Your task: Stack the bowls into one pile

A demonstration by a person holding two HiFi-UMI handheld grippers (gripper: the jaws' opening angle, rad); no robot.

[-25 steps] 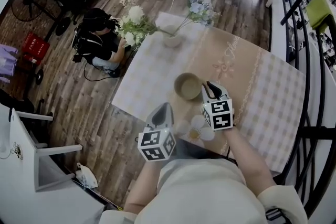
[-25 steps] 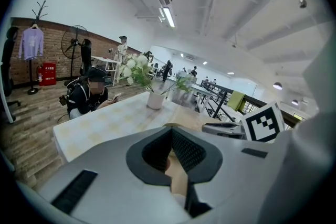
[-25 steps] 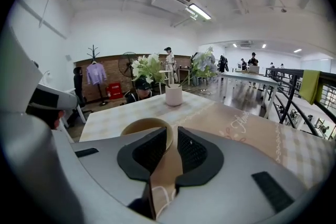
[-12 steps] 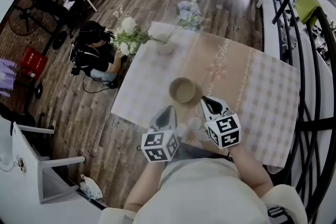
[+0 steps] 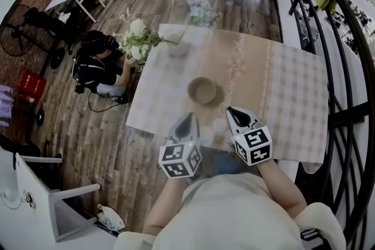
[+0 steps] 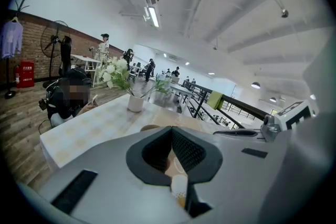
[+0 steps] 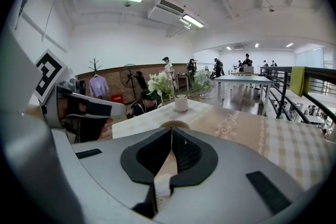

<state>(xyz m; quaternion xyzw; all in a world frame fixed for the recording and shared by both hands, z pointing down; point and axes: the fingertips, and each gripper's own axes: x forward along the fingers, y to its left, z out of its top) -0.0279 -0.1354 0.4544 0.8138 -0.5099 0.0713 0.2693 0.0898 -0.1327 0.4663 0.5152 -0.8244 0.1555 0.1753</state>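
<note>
In the middle of the checked surface [image 5: 293,96] sits the tan bowl [image 5: 203,91], just beyond both tongs and between them. It looks about equally close to the left tongs [image 5: 189,117] and the right tongs [image 5: 230,110]. Both pairs are closed on nothing. I cannot tell whether other bowls nest inside it.

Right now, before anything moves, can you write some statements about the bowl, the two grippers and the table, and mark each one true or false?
1. The left gripper and the right gripper both have their fingers closed on nothing. True.
2. The brown bowl hangs in the right gripper. False: it stands on the table, apart from both grippers.
3. A white vase with flowers stands near the table's far left corner. True.
4. The brown bowl lies upside down. False: its opening faces up.
</note>
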